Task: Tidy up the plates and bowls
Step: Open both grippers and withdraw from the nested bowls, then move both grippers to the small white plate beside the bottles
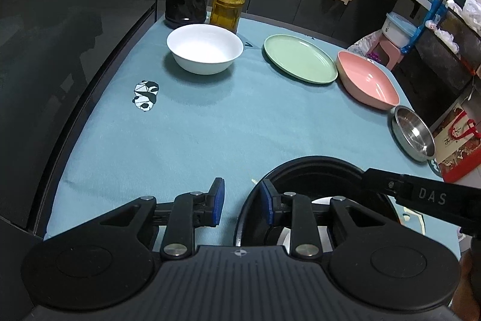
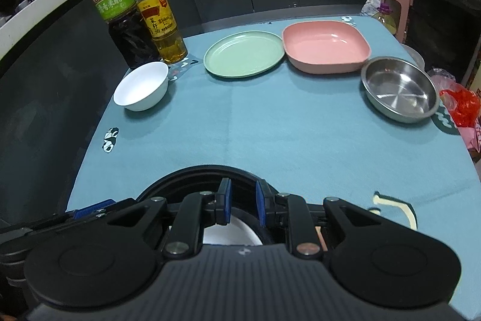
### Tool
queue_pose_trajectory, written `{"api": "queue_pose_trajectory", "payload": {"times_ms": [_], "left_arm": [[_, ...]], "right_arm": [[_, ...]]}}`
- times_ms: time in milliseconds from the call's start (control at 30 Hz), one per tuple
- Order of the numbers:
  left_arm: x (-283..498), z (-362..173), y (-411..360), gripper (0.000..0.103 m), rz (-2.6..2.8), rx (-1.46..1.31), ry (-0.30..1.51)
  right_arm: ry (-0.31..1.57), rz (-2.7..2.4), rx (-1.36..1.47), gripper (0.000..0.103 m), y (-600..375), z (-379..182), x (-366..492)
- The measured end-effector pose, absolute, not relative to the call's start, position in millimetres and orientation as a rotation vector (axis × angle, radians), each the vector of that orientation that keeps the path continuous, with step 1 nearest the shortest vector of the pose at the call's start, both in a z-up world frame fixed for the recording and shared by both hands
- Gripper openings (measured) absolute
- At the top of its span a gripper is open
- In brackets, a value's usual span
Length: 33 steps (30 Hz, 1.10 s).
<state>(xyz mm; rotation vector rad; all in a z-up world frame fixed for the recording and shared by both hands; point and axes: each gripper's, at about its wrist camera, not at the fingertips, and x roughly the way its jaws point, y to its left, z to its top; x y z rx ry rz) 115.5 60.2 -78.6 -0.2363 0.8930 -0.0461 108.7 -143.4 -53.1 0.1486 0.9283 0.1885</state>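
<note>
Two bottles stand left of the green plate (image 2: 244, 54): a dark vinegar bottle (image 2: 120, 20) labelled 清香米醋 and a rapeseed oil bottle (image 2: 160, 20) reading 菜籽油. The white bowl (image 2: 141, 87) sits before them. Right of the plate come a pink square dish (image 2: 326, 46) and a steel dish (image 2: 399, 88). Nearest, a black-rimmed bowl (image 2: 207, 172), mostly hidden, is straddled at its rim by the left gripper (image 1: 242, 205), narrowly parted, and the right gripper (image 2: 243, 205), whose grip I cannot confirm.
</note>
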Motion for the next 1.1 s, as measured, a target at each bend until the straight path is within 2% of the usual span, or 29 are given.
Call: {"api": "queue_pose_trajectory", "payload": {"times_ms": [300, 433, 1100], "left_arm": [[132, -70, 87, 0.025, -0.002, -0.294, 0.854], [148, -69, 105, 0.025, 0.068, -0.317, 0.851], [229, -80, 147, 0.026, 0.186, -0.424, 0.758]], "right_arm": [[0.923, 0.207, 0.111, 0.020, -123, -46, 131], [0.930, 0.227, 0.100, 0.026, -112, -46, 144], [0.929, 0.280, 0.078, 0.026, -58, -42, 222]]}}
